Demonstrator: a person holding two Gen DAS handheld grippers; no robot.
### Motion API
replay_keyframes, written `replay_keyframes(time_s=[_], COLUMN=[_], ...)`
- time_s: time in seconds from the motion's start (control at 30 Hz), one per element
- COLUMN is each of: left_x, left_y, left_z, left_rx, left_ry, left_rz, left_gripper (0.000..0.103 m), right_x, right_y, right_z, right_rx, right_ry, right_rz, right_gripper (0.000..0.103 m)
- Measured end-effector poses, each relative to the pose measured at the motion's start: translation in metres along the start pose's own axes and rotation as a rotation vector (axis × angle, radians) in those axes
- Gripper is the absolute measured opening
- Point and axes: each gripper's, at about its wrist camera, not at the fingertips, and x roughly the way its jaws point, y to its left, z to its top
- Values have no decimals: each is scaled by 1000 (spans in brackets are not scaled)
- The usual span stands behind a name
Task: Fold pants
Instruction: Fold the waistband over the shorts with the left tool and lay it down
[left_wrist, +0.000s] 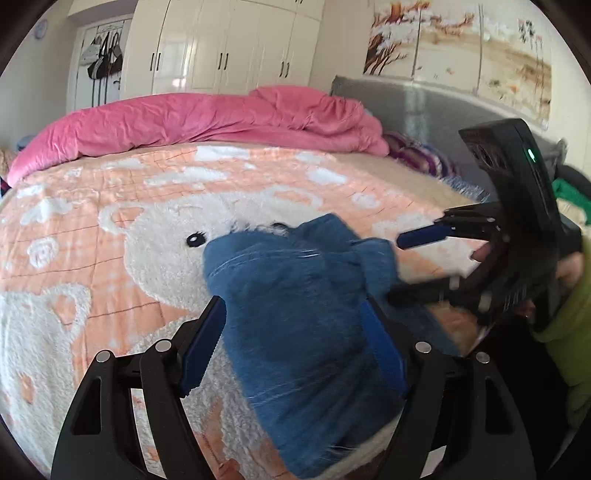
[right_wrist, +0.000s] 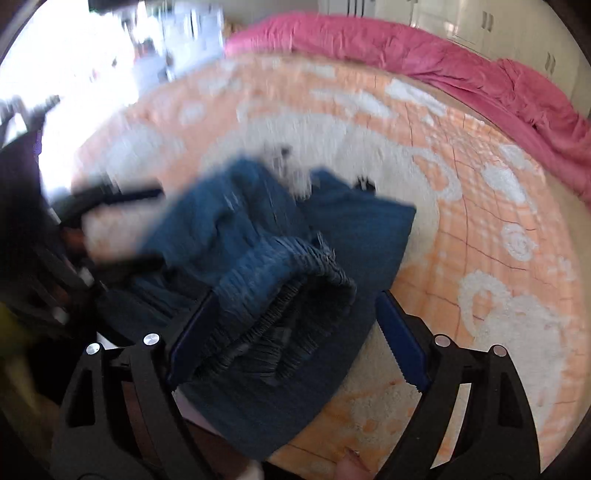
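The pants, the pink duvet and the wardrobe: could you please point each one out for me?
pants (left_wrist: 295, 317): left wrist view, middle of the blue fabric.
pink duvet (left_wrist: 192, 122): left wrist view, its crumpled top.
wardrobe (left_wrist: 236, 44): left wrist view, a cream door panel.

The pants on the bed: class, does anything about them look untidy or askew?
Yes. The pants lie bunched in a rumpled heap on the blanket, not flat; the ribbed waistband is scrunched and curled over itself between the right hand-held gripper's fingers.

far bed edge: crumpled pink duvet (left_wrist: 207, 118) blocks it
left: peach-and-white fleece blanket (left_wrist: 74, 229) lies bare
right: grey upholstered headboard (left_wrist: 424, 107) walls it
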Motion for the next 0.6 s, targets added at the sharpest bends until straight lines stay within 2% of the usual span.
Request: replay_keyframes(time_s=[0.07, 0.13, 0.2, 0.23, 0.33, 0.43, 0.5, 0.6], left_x=[2, 5, 3, 2, -4, -1, 1, 7], left_y=[-4, -9, -15, -18, -26, -30, -33, -43], left_z=[-2, -5, -6, -6, -5, -7, -9, -16], left_rx=[20, 42, 64, 76, 113, 129, 143, 183], left_ry=[16, 37, 35, 28, 10, 28, 51, 98], left_rz=[-4, 2, -19, -19, -22, -32, -50, -75], left_gripper=[74, 70, 64, 62, 47, 43, 37, 36], right_x=[-14, -14, -5, -1, 11, 27, 43, 68], right_y=[-13, -20, -23, -23, -22, -14, -6, 3], right_z=[8, 18, 31, 37, 55, 68, 78, 84], right_rx=[87, 134, 139, 136, 134, 80, 37, -21], right_ry=[-84, -99, -73, -65, -48, -7, 30, 92], right_rz=[71, 91, 65, 71, 110, 102, 98, 80], right_gripper=[80, 80, 80, 80, 72, 61, 60, 56])
